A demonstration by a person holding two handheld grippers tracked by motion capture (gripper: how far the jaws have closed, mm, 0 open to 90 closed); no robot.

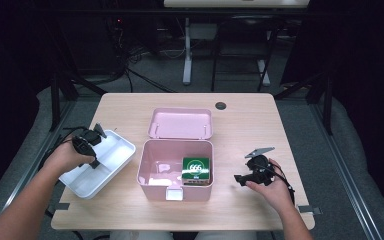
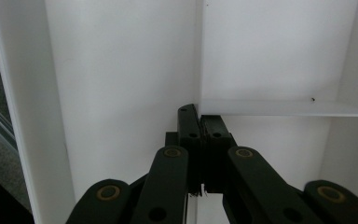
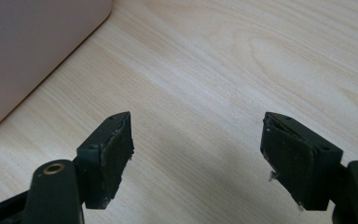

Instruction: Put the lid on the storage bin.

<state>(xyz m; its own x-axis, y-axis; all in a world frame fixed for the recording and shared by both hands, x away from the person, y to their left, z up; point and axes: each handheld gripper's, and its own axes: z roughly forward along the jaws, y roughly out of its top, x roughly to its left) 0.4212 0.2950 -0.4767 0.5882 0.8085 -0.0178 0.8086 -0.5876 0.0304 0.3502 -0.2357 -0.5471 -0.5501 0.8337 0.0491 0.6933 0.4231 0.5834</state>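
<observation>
The left hand-held gripper [image 2: 200, 126] is clamping the white tray's [image 1: 120, 150] inner divider [image 2: 199, 56] at the surface's left side — a thin, slippery hold that risks tipping the tray; the right hand-held gripper [image 3: 196, 154] is hanging open.

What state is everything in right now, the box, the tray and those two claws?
Pink box: open, lid lying flat behind it, a green packet inside.
White tray: holds nothing that shows, divided into compartments.
Left claw: shut on the tray's divider wall.
Right claw: open, holding nothing, over the bare table beside the box.
</observation>
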